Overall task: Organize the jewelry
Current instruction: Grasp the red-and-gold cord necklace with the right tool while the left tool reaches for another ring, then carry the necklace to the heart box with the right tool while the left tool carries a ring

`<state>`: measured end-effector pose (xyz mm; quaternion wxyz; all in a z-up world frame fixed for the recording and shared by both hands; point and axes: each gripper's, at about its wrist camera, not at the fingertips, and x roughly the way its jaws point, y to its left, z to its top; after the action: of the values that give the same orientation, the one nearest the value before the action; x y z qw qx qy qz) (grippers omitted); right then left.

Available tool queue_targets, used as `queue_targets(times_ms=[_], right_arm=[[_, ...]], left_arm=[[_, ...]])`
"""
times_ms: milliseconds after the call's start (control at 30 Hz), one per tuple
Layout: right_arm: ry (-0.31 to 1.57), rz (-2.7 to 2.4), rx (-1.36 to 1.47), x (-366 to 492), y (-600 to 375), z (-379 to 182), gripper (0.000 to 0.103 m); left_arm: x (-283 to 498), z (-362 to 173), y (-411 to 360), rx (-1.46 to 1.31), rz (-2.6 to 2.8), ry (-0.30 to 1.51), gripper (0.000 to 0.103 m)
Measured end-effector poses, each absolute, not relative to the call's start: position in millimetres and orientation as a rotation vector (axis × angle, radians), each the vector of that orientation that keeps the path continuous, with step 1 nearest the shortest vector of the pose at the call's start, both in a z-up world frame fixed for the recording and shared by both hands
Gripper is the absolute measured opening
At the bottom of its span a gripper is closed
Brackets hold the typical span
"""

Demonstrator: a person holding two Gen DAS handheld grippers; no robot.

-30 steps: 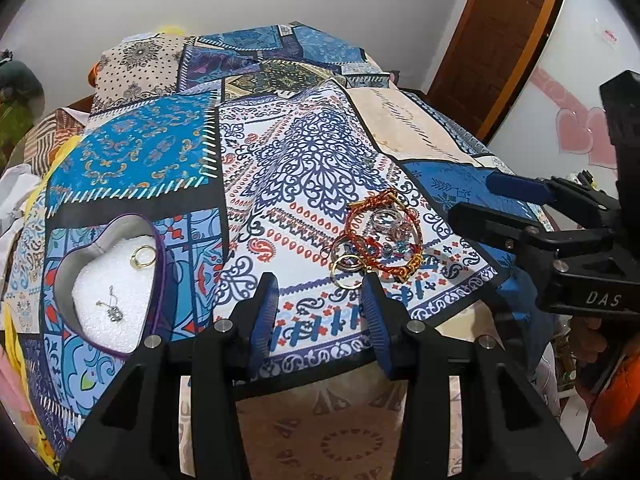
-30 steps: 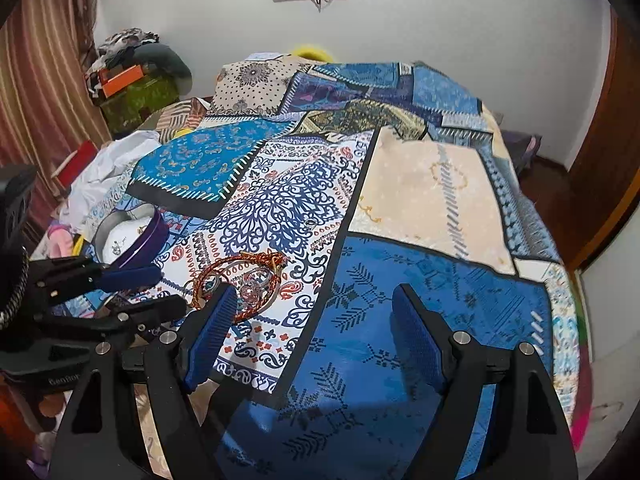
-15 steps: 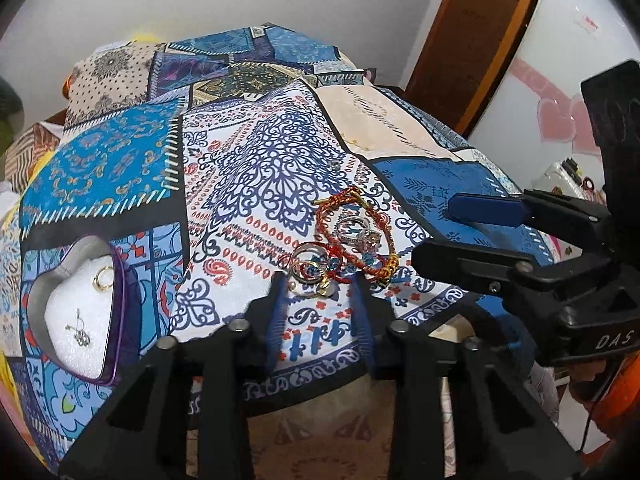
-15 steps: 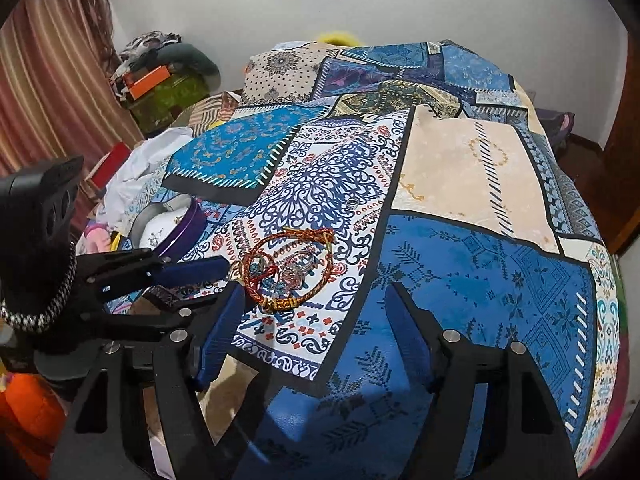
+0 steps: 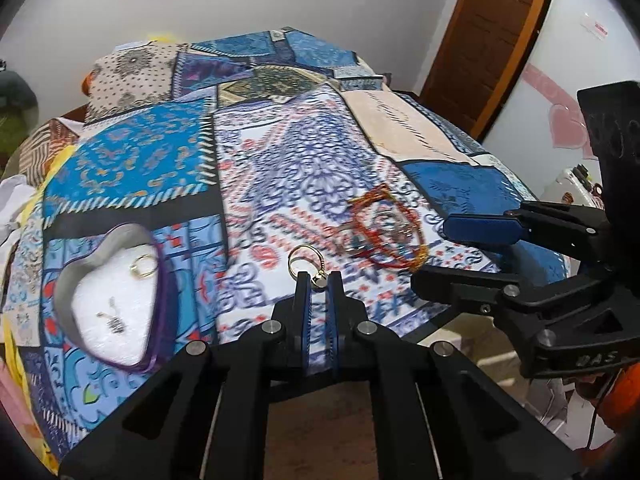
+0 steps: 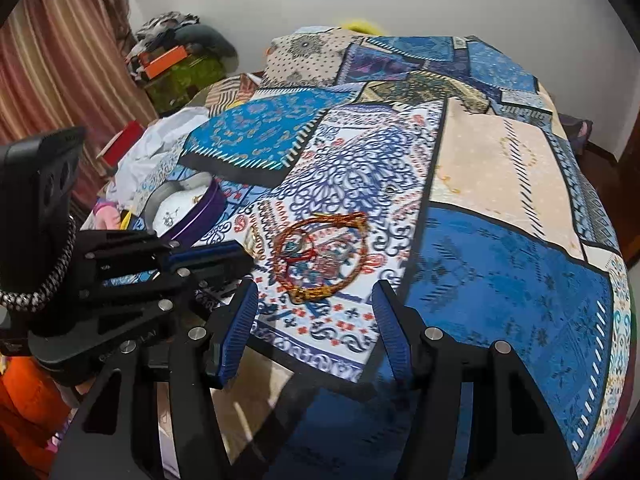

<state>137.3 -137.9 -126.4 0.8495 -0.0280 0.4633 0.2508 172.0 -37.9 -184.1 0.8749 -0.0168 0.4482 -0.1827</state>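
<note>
My left gripper [image 5: 318, 279] is shut on a gold hoop earring [image 5: 306, 258], held just above the patterned bedspread [image 5: 280, 152]. A heart-shaped purple box [image 5: 116, 300] with white foam lies to the left; on the foam are a gold hoop [image 5: 143, 267] and a small silver pendant [image 5: 114, 318]. A red and gold bracelet pile [image 5: 386, 232] lies to the right. My right gripper [image 6: 316, 324] is open and empty, just short of the bracelet pile [image 6: 320, 254]. The box [image 6: 188, 208] and the left gripper [image 6: 208, 258] show at the left of the right wrist view.
The bedspread's front edge [image 6: 312, 364] hangs just beyond the right fingers. Pillows [image 5: 132, 72] lie at the head of the bed. A wooden door [image 5: 492, 28] stands at the right. Clothes and boxes [image 6: 176, 56] are piled by the striped curtain [image 6: 60, 64].
My left gripper has shut on a gold hoop earring from the pile and lifted it, swinging left toward the box. The right gripper stayed open and edged closer to the bracelets.
</note>
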Motion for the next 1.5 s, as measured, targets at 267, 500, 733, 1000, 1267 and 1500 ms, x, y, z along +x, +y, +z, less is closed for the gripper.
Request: queue_targets(times_ms=[267, 500, 733, 1000, 1267, 1500], right_arm=[[0.993, 0.490, -0.084, 147, -126, -137, 0.045], [0.993, 0.464, -0.073, 148, -135, -136, 0.022], [0.987, 0.460, -0.045, 142, -147, -131, 0.016], [0.920, 0.458, -0.033, 135, -149, -111, 0.014], [0.870, 0.441, -0.011, 131, -155, -97, 0.014], [0.876, 0.431, 0.002, 131, -162, -99, 0.014]], left_arm=[[163, -179, -26, -0.057, -0.376, 0.916, 0.006], [161, -174, -30, -0.058, -0.382, 0.902, 0.006], [158, -168, -29, -0.060, -0.374, 0.890, 0.003], [152, -159, -29, -0.048, -0.374, 0.878, 0.003], [165, -179, -31, -0.038, -0.335, 0.961, 0.010], [177, -186, -35, -0.039, -0.328, 0.967, 0.028]])
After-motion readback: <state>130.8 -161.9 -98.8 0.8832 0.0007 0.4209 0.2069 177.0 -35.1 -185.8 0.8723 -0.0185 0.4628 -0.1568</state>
